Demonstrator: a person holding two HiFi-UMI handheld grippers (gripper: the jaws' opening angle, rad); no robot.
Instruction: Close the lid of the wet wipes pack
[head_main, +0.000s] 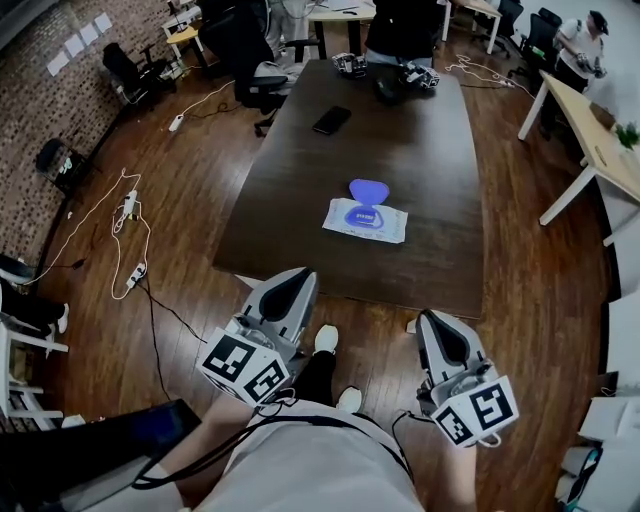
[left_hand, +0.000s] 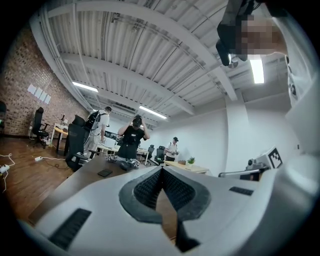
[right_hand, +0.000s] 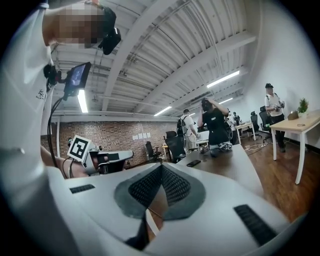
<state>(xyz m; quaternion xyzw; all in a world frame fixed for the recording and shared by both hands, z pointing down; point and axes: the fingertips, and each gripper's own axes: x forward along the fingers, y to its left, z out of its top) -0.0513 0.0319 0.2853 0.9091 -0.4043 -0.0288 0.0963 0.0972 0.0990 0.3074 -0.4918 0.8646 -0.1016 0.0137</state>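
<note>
I hold my left tool and right tool low before me, both pointing level, jaws together, empty.

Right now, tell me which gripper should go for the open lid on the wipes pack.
Left, narrowly. The left gripper has its tip at the table edge, closer to the wet wipes pack and its raised blue lid; the right gripper sits further back. Both are shut and empty.
</note>
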